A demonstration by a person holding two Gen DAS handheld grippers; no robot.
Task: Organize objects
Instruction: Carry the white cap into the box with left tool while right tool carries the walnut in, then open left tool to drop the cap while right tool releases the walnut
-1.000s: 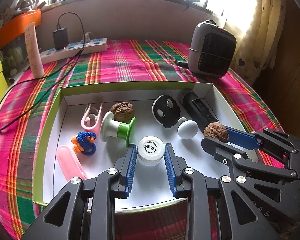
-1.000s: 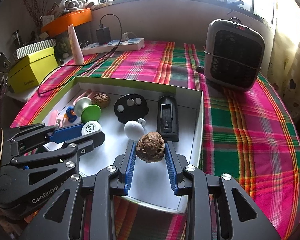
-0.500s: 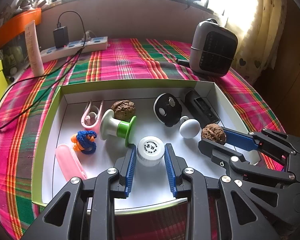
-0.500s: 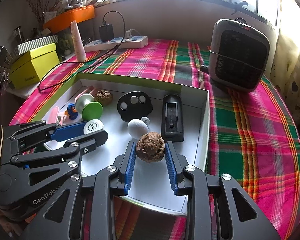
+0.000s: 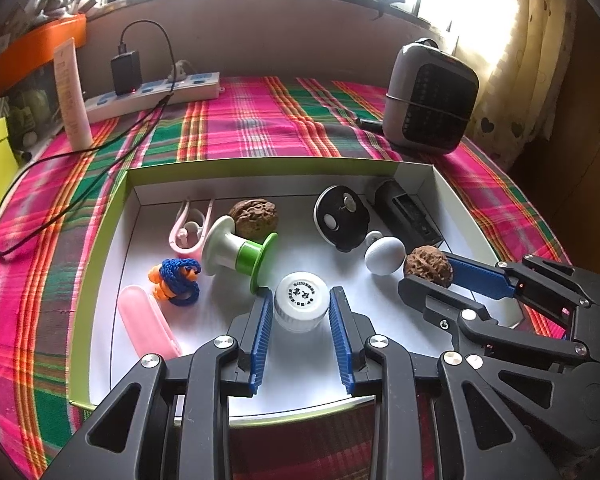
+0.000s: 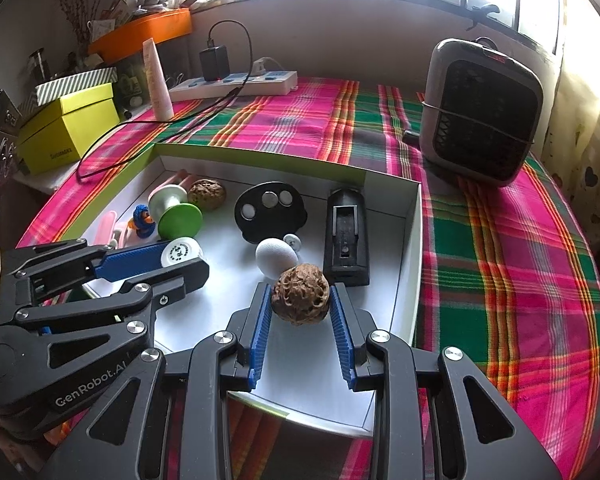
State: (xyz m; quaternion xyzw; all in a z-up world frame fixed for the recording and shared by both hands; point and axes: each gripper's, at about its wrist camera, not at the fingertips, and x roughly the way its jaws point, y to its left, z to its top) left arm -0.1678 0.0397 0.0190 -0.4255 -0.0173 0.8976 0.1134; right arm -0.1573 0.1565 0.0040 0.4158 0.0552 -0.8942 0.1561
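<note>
Nothing much has moved since a second ago: both grippers hang where they were, each with the same thing between its blue pads.

The left gripper (image 5: 301,307) pinches a small white cap jar (image 5: 301,302) near the front edge of the white tray (image 5: 452,196), about midway along it. The right gripper (image 6: 300,300) pinches a brown walnut (image 6: 300,299) toward the front right corner of the tray, just beside a white egg shape (image 6: 277,261) and a black clip box (image 6: 346,236) that lies along the right edge.

Other things lie inside the tray too. A second walnut (image 5: 254,218) sits near the back edge, touching a green and white spool (image 5: 240,250). A black round disc (image 5: 342,218) sits at the back, right of the middle. By the left edge are a pink clip (image 5: 190,226), a blue cord toy (image 5: 178,282) and a pink tube (image 5: 148,330).

It looks like the sorting is partly done, since everything is in the tray. I cannot tell whether the jar and walnut are going in or coming out. Nothing is lined up in groups yet, and the 2 walnuts are well apart.
</note>
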